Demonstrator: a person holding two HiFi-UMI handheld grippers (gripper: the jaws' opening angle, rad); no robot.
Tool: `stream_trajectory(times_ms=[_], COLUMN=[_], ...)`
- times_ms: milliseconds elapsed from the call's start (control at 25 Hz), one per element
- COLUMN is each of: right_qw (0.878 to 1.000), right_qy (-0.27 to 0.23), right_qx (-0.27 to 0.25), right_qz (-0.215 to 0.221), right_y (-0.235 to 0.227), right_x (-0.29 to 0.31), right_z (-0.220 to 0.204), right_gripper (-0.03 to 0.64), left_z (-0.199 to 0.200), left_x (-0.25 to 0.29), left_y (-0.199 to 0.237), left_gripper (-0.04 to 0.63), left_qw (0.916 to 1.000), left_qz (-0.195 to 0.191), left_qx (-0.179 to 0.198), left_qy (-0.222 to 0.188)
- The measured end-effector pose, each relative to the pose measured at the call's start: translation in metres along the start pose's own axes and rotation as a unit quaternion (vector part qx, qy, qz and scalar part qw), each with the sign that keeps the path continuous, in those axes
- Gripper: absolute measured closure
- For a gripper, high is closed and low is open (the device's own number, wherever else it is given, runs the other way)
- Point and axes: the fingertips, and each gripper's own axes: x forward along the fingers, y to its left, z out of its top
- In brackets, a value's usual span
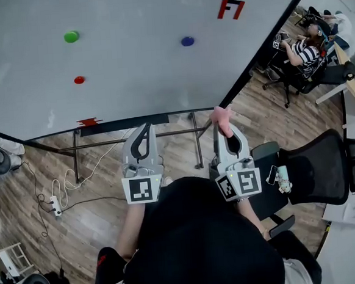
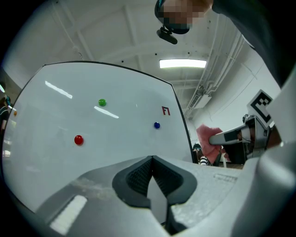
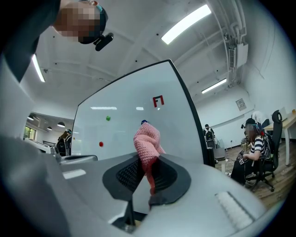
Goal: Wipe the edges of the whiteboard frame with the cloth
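Holding the cloth [image 1: 221, 118] pinched tight between the jaws of my right gripper [image 1: 225, 130], I see it poking out at 12 o'clock, right by the lower right corner of the whiteboard [image 1: 127, 50] frame [image 1: 262, 49]; whether it touches I cannot tell. My left gripper [image 1: 145, 133] sits just beside at 9 o'clock of the right one, jaws pressed together on nothing, aimed at the board's bottom edge.
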Motion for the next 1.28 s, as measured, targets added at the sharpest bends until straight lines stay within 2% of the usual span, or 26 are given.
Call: stream_trajectory(times_ms=[400,560,880,1280], right_qw=[1.0,1.0,1.0,1.0], right_qy=[0.01,0.012,0.016,0.026], right_qx=[-0.006,-0.008,-0.011,-0.013], right_qz=[-0.005,-0.004,-0.004,-0.002], right_y=[0.007,0.008,0.009,0.011], right_x=[-0.003,-0.003,-0.006,-0.004], right_z=[-0.009,-0.01,-0.01,-0.017], right_gripper=[0.591,0.591,0.591,0.591], left_z=[-0.006,-0.008,-0.009,-0.016], left_x=[-0.004,-0.004,-0.006,-0.005], left_y=[-0.009,-0.011,-0.017,-0.018], left_gripper=[0.594,0.594,0.594,0.594], left_qw=[0.9996,0.9996,0.9992,0.999], left_qz=[-0.022,-0.023,-0.033,-0.034], left_qx=[0.012,0.002,0.004,-0.017], left_qy=[0.01,0.017,0.022,0.024])
